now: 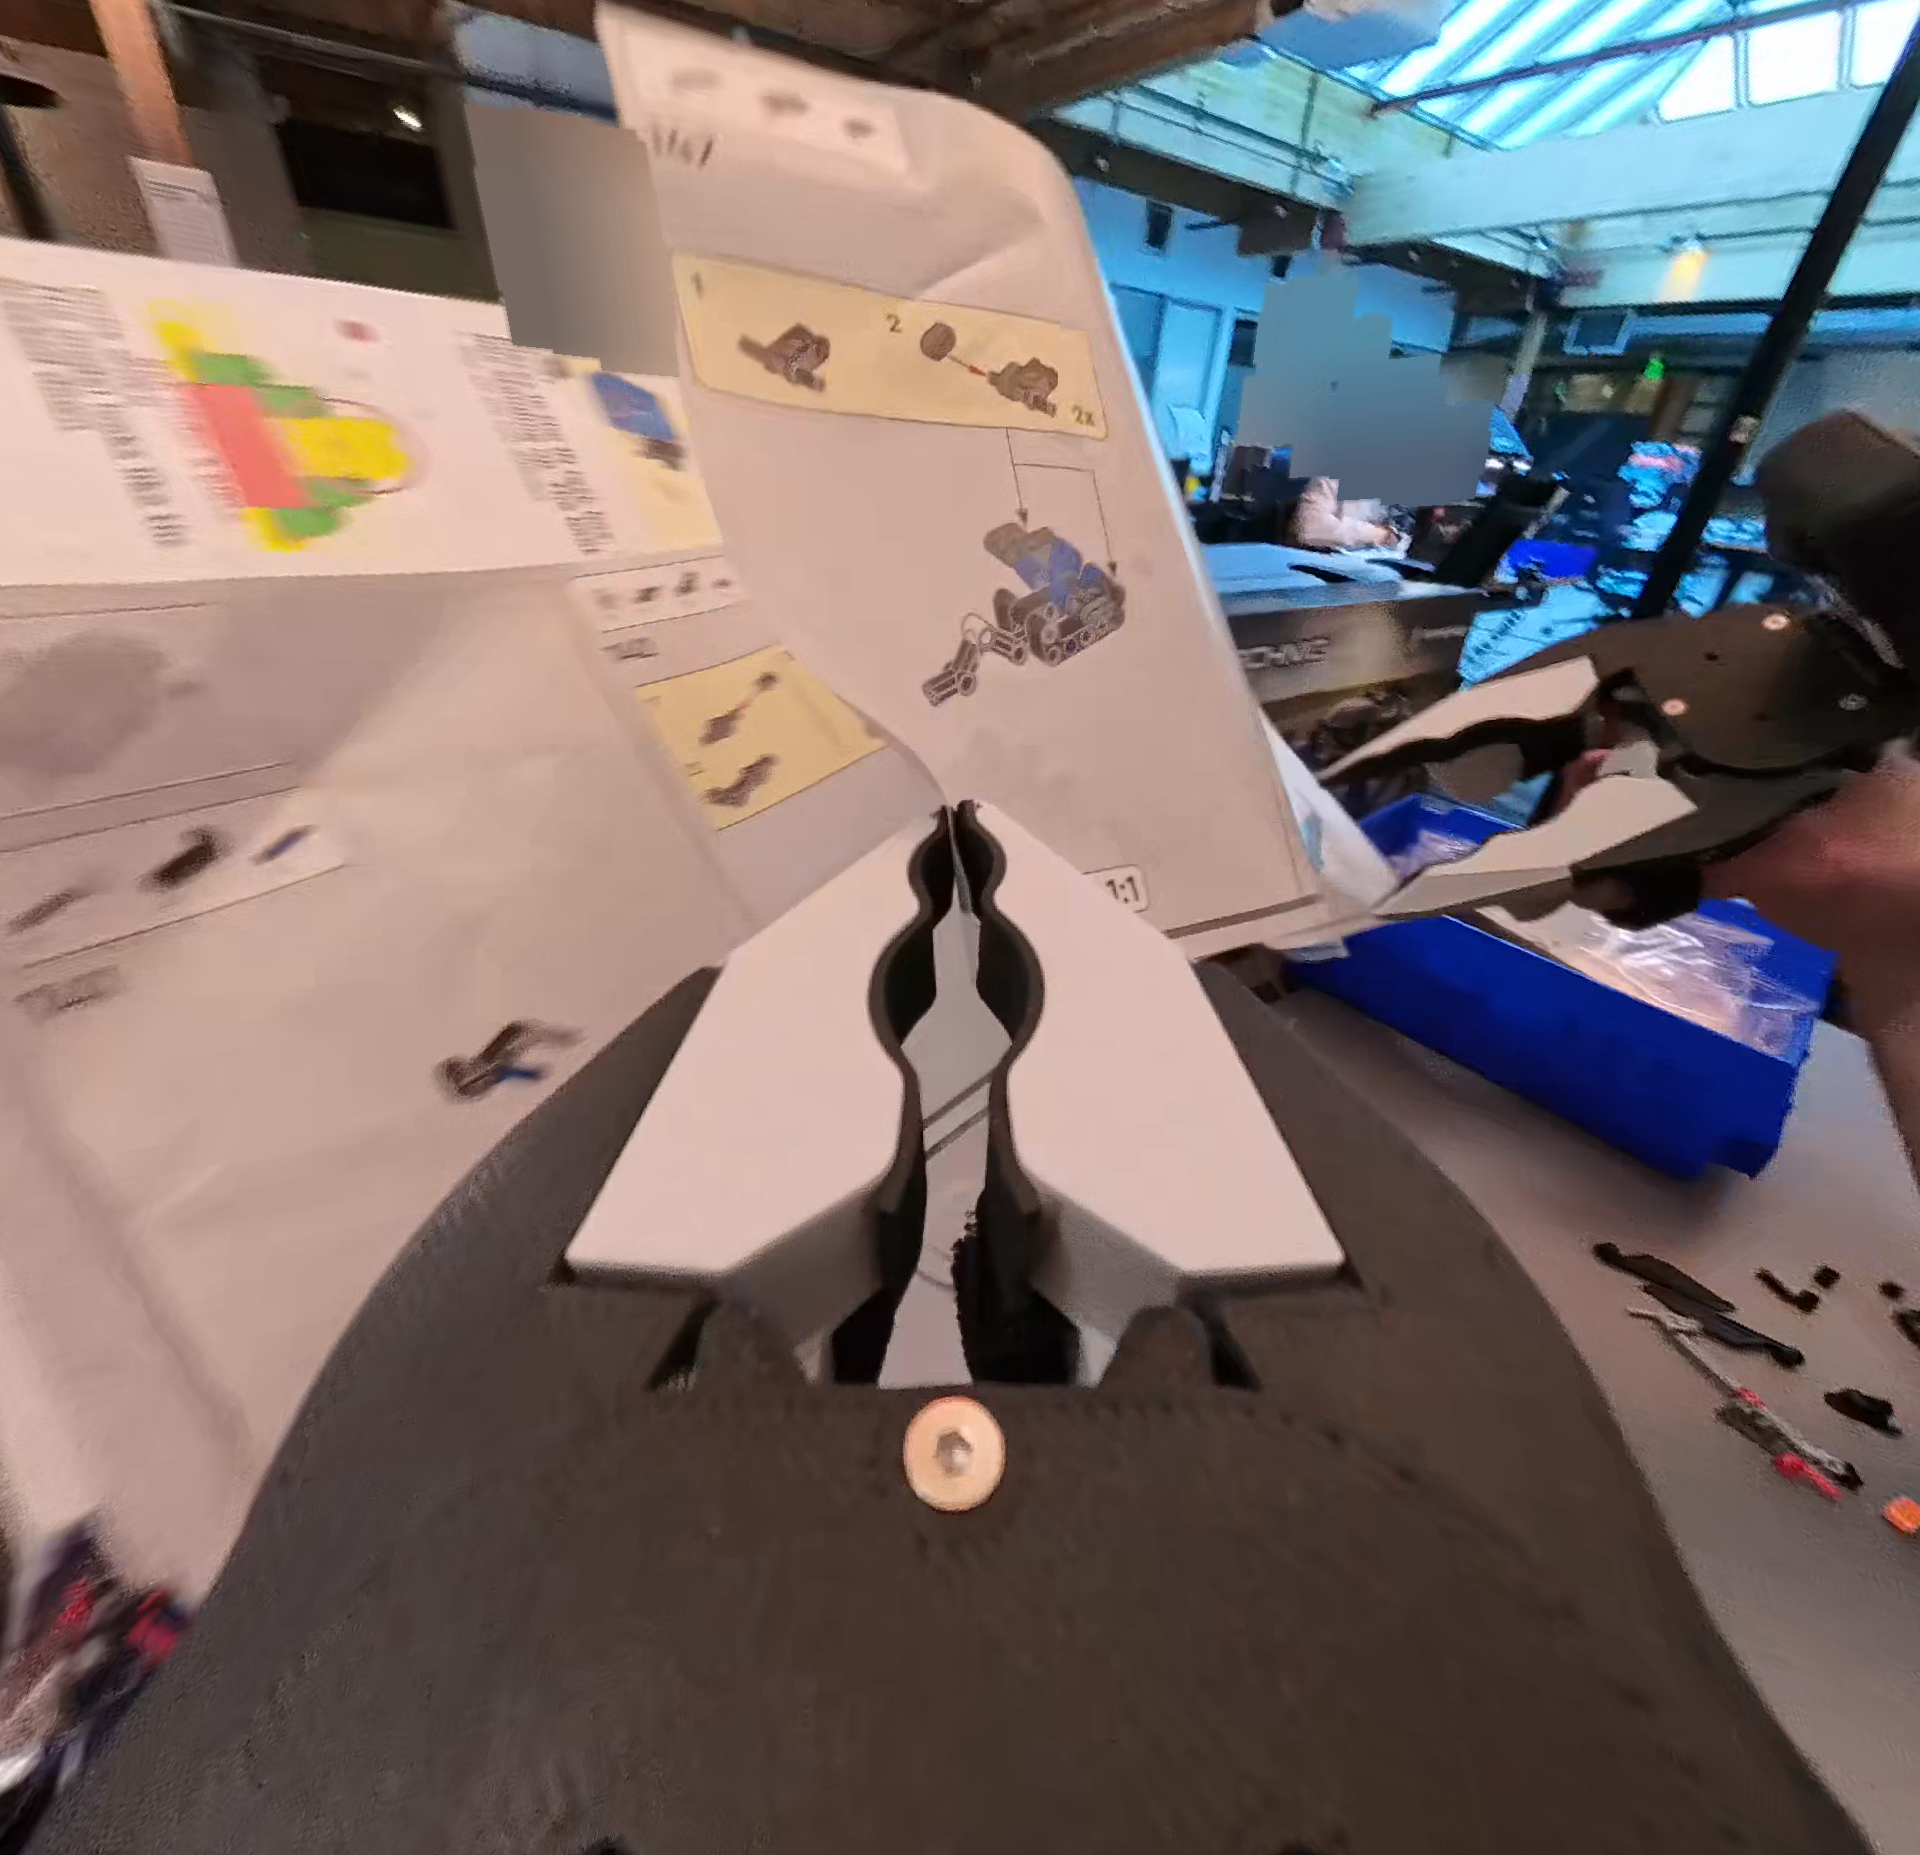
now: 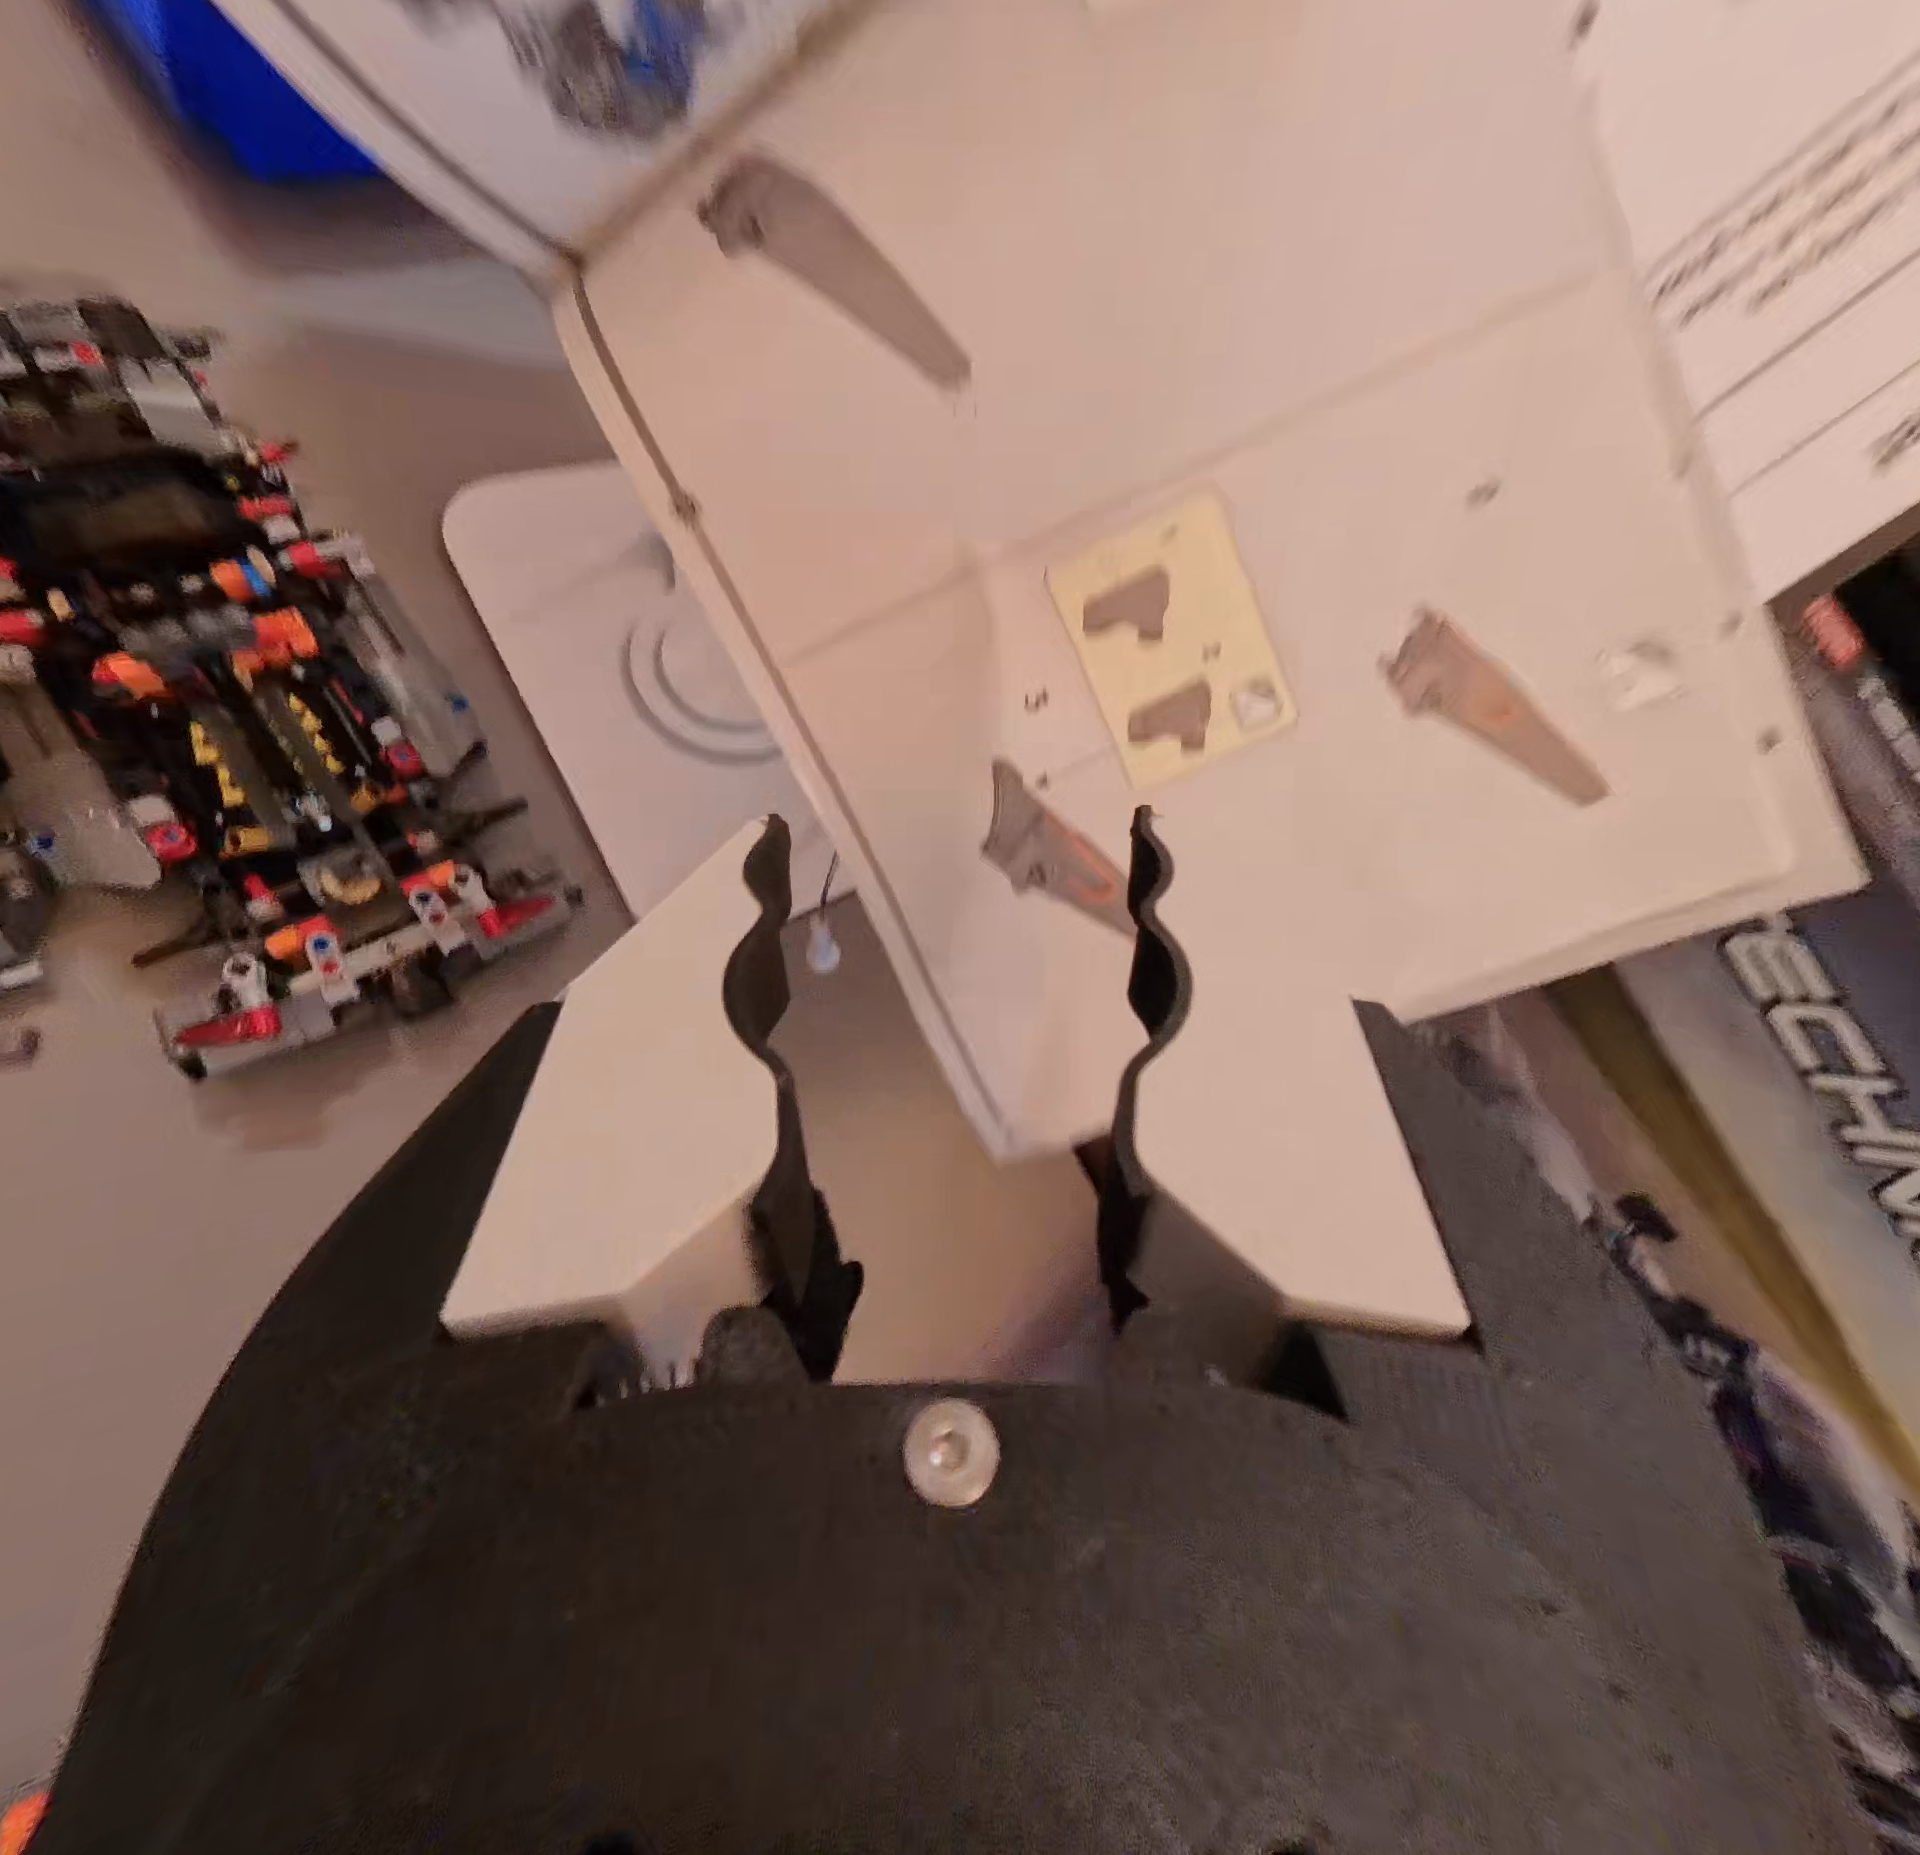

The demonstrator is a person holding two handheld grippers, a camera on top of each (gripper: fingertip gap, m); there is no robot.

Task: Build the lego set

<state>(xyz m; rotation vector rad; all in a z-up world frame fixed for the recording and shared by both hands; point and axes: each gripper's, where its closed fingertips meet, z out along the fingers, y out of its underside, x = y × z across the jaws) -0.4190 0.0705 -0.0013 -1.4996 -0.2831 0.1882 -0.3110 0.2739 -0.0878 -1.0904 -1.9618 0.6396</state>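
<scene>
White paper instruction booklet [image 1: 935, 558] lifted page pinched by closed left gripper [image 1: 954, 818], open right gripper [image 2: 956, 829] at its lower edge, half-built black-and-orange lego car [image 2: 239, 704] left of booklet, blue plastic bin [image 1: 1558, 1057] behind it

Colours noted, both views

We see a white instruction page [image 1: 935, 517] with yellow panels, a blue bin [image 1: 1558, 1057], black-and-orange lego model [image 2: 249, 683], and a pale grey surface [image 1: 1558, 1213].

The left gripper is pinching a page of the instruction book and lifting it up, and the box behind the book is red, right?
Almost. The left gripper is pinching a page of the instruction book, but the box is blue, not red. The left wrist view shows it.
</scene>
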